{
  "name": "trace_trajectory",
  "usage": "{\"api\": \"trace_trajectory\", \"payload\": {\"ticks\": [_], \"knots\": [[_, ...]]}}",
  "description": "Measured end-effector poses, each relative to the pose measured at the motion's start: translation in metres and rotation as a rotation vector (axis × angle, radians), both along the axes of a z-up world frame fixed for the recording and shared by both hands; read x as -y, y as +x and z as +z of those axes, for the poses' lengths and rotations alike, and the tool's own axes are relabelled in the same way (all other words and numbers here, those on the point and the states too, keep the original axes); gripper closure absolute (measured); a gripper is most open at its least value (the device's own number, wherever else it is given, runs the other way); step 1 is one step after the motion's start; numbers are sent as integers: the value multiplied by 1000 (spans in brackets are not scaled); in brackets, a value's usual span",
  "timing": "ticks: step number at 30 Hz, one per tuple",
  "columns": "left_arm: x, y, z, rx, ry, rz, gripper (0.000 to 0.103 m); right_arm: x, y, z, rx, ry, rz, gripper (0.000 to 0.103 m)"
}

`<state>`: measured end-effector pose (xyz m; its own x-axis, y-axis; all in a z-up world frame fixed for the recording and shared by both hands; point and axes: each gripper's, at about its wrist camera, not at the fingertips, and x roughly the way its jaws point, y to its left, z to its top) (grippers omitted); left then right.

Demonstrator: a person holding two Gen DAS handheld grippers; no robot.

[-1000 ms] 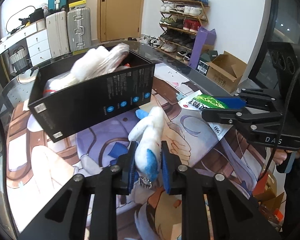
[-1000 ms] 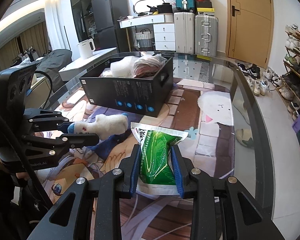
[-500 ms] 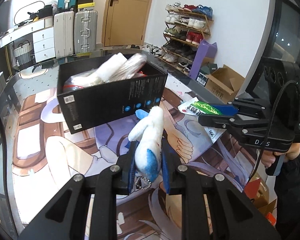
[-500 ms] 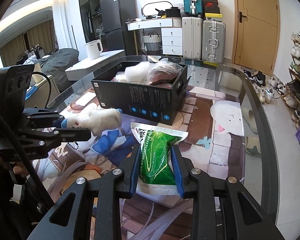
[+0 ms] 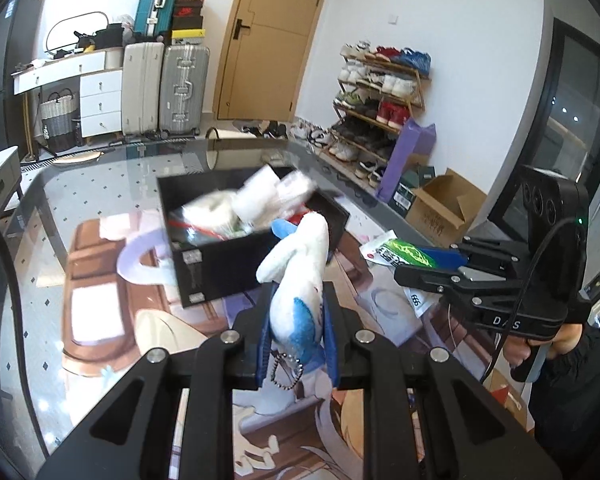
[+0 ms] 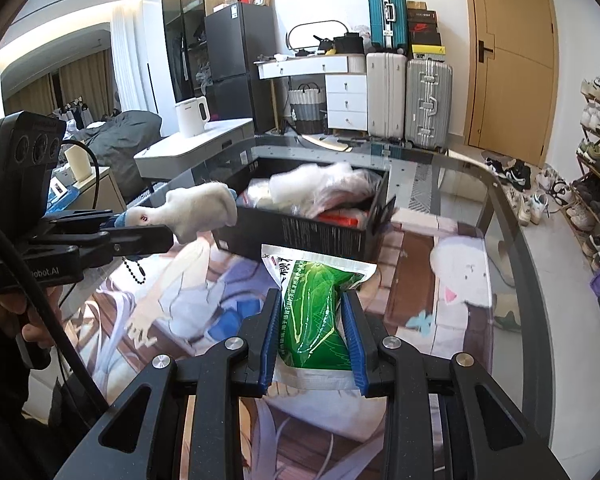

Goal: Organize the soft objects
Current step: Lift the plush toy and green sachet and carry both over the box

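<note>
While pinched in left gripper [image 5: 296,334], plush toy [image 5: 300,276] lengthwise toward black box [image 5: 204,262]

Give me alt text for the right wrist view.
The right tongs grip a green packet above a printed mat. Ahead sits a black box of soft items; at left, the left tongs hold a white plush toy.

A glass table [image 6: 496,216] carries a printed mat [image 6: 204,304] spread over its near part. On the mat, toward the far side, sits a black box [image 6: 320,232], its contents blurred. Far end of the glass is bare.
</note>
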<state>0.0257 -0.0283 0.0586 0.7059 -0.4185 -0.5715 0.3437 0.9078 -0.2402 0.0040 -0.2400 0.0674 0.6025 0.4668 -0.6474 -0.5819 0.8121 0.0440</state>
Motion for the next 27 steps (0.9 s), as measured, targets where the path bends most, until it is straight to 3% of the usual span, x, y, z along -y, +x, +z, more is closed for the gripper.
{"api": "trace_trajectory", "payload": {"ticks": [13,27], "knots": [[-21,35,22,48,4,56,83,-27,23,23,26,-39,17,73],[-20,80,10,42,54,86,83,-42,56,30,25,-25,-23,73]]}}
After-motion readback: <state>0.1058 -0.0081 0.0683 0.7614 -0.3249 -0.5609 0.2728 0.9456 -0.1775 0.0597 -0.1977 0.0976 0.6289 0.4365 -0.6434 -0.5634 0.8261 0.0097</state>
